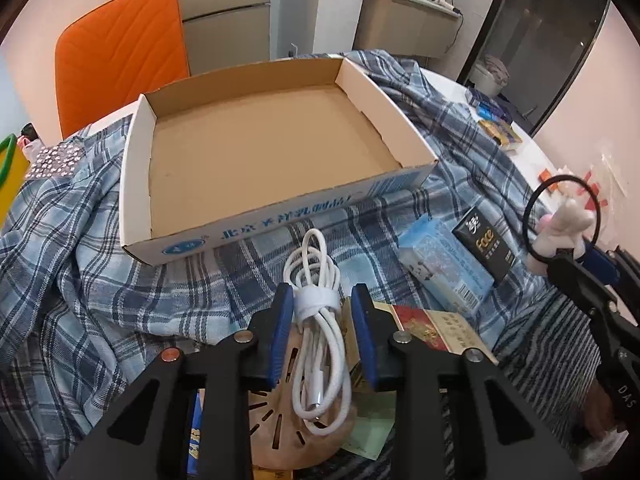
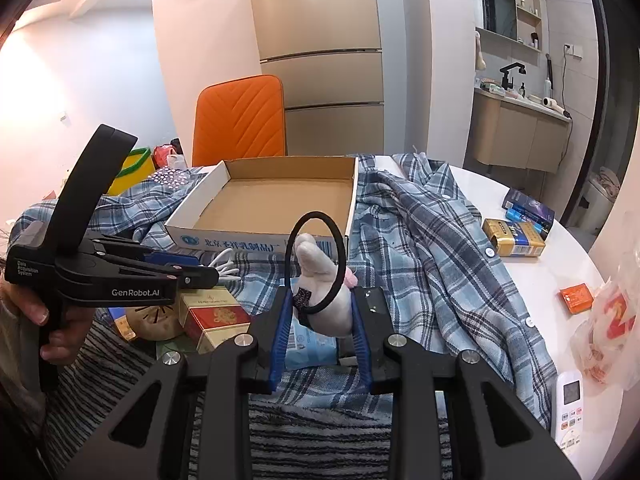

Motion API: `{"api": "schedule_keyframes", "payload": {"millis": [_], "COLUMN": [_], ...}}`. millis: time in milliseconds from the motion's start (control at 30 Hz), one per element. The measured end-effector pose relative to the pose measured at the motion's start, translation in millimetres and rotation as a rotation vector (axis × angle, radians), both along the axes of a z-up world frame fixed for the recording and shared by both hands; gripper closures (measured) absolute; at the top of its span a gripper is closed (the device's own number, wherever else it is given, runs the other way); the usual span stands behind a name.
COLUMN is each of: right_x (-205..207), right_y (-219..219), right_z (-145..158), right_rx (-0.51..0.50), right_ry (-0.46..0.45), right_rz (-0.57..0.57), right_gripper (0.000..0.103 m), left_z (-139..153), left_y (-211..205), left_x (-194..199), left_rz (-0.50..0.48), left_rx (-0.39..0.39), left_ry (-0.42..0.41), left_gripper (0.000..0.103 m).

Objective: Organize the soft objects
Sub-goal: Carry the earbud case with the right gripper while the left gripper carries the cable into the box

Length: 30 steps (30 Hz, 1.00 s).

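An empty cardboard tray (image 1: 256, 148) with blue print sits on a plaid shirt (image 1: 80, 248); it also shows in the right wrist view (image 2: 264, 196). My left gripper (image 1: 323, 300) straddles a coiled white cable (image 1: 320, 320) bound with a white strap; the pads (image 1: 282, 320) stand a little apart from the coil. My right gripper (image 2: 322, 308) is shut on a plush toy with a black hair tie (image 2: 320, 284), held above the shirt in front of the tray. The toy also shows at the right of the left wrist view (image 1: 560, 228).
A blue tissue pack (image 1: 444, 264) and black box (image 1: 486, 244) lie right of the cable. A red cigarette pack (image 2: 216, 316), tan round object (image 1: 288, 420), gold pack (image 2: 514, 238), remote (image 2: 570, 408) and plastic bag (image 2: 612, 320) lie around. An orange chair (image 2: 240, 116) stands behind.
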State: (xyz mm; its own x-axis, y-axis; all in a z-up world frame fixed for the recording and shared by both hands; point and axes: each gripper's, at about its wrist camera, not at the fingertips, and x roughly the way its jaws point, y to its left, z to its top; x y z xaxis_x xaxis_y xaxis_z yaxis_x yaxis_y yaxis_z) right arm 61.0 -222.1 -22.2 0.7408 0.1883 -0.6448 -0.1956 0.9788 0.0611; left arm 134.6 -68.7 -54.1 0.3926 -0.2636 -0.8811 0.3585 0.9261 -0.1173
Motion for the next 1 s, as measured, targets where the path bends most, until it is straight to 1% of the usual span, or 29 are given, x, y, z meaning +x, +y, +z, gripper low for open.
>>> {"api": "schedule_keyframes", "payload": {"millis": [167, 200, 233, 367, 500, 633, 767, 867, 933, 967, 1000], "right_x": [-4, -5, -5, -8, -12, -16, -16, -15, -13, -13, -12], "right_y": [1, 1, 1, 0, -2, 0, 6, 15, 21, 24, 27], "right_z": [0, 0, 0, 0, 5, 12, 22, 33, 45, 52, 58], "right_rx": [-0.012, -0.014, -0.014, -0.019, -0.019, -0.017, -0.021, -0.036, -0.048, -0.054, -0.057], "right_ry": [-0.003, -0.002, -0.001, 0.005, -0.015, -0.043, -0.074, -0.111, -0.155, -0.181, -0.204], "right_rz": [0.002, 0.0, -0.002, -0.013, -0.019, -0.018, -0.004, 0.015, 0.026, 0.028, 0.027], "right_gripper": [0.072, 0.072, 0.072, 0.072, 0.072, 0.072, 0.072, 0.072, 0.072, 0.072, 0.072], "left_z": [-6, -8, -8, -1, 15, 32, 49, 63, 74, 81, 86], "left_y": [5, 6, 7, 8, 10, 20, 23, 27, 26, 26, 27], "left_x": [9, 10, 10, 2, -11, -22, -32, -38, -39, -39, -40], "left_rz": [0.026, 0.031, 0.043, 0.024, 0.039, 0.091, 0.104, 0.119, 0.125, 0.132, 0.134], "left_rx": [-0.044, -0.047, -0.039, -0.075, -0.056, -0.062, -0.041, -0.043, -0.024, -0.008, -0.008], "left_ry": [0.042, 0.044, 0.041, 0.012, -0.066, -0.126, -0.197, -0.255, -0.305, -0.343, -0.371], "left_gripper": [0.074, 0.077, 0.083, 0.083, 0.083, 0.083, 0.083, 0.083, 0.083, 0.083, 0.083]}}
